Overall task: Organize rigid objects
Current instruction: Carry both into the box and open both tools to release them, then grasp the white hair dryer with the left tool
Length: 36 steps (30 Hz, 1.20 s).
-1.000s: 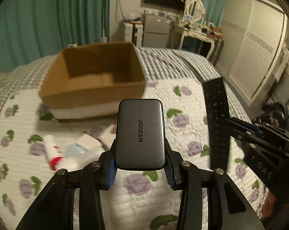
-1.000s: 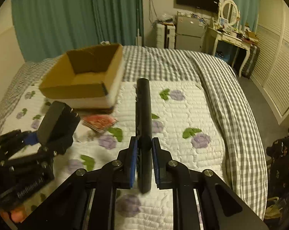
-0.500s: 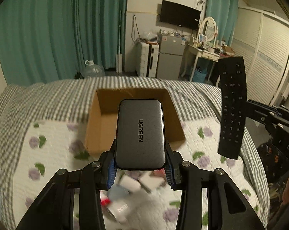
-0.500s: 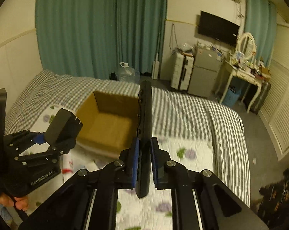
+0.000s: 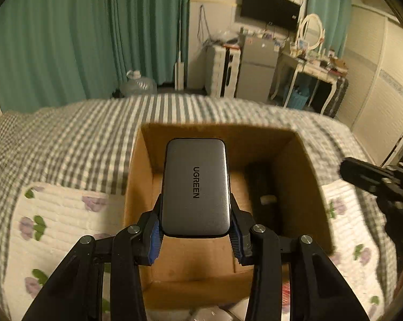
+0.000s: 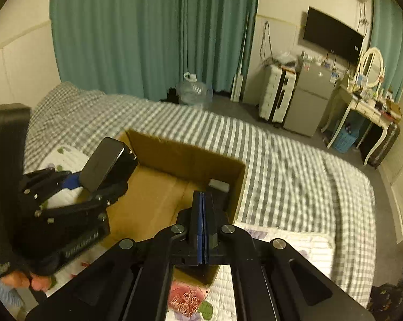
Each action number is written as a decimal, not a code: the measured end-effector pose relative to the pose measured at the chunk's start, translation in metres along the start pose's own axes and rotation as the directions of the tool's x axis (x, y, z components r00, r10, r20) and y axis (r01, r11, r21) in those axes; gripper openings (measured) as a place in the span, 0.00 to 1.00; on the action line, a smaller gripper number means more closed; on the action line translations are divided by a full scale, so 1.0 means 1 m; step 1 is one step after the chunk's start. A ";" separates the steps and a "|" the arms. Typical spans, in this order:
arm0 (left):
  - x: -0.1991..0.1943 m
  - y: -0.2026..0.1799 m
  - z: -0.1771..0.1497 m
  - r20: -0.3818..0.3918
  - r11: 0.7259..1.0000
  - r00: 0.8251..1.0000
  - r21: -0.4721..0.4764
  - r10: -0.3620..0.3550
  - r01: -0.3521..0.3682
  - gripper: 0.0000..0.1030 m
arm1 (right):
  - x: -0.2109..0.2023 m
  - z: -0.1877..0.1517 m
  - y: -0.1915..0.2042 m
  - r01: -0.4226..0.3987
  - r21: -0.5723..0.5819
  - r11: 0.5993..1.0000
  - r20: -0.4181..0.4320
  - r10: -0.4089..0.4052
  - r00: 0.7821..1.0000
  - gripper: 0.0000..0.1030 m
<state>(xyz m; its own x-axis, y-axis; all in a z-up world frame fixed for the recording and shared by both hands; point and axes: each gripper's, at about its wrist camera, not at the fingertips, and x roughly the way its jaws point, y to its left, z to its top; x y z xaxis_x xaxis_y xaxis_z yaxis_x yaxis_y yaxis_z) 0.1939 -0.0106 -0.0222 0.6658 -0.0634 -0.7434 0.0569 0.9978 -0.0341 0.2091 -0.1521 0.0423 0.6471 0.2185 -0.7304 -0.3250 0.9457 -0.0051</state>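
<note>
My left gripper is shut on a grey UGREEN charger and holds it above the open cardboard box on the bed. The black remote lies inside the box along its right wall. My right gripper is shut with nothing between its fingers, just over the box's right side. The left gripper with the charger shows at the left of the right wrist view, over the box's left edge.
The box sits on a quilted floral cover over a grey checked blanket. A red packet lies on the bed below the box. Small white items lie near the box's front. A desk and fridge stand beyond.
The right gripper let go of the remote, which now lies in the box, and its fingers closed. Both grippers moved forward over the box; the left still holds the charger.
</note>
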 end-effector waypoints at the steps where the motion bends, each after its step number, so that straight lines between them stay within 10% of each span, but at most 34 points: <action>1: 0.009 0.002 -0.004 -0.015 1.000 1.000 -0.006 -0.010 0.010 0.41 | 0.006 -0.005 -0.003 -0.003 0.008 1.000 -0.004 0.003 1.000 0.00; 14: -0.054 -0.005 0.000 0.112 1.000 0.994 0.020 -0.007 0.004 0.63 | -0.011 -0.027 -0.017 0.051 0.046 0.998 -0.015 -0.050 0.999 0.03; 18: -0.097 -0.007 -0.003 0.147 1.000 0.989 0.026 0.001 -0.005 0.67 | -0.056 -0.035 -0.015 0.090 0.049 0.995 0.021 -0.092 0.996 0.53; 36: -0.203 0.014 -0.083 0.196 0.998 0.979 0.004 0.064 -0.066 0.75 | -0.182 -0.091 0.021 0.100 0.095 0.990 0.109 -0.111 0.988 0.88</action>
<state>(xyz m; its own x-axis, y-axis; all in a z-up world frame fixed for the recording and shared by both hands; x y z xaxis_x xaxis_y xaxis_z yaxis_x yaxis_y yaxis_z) -0.0025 0.0175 0.0727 0.8007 -0.0024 -0.5990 0.0161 0.9997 0.0176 0.0221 -0.1943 0.1129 0.7505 0.1376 -0.6464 -0.1917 0.9814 -0.0137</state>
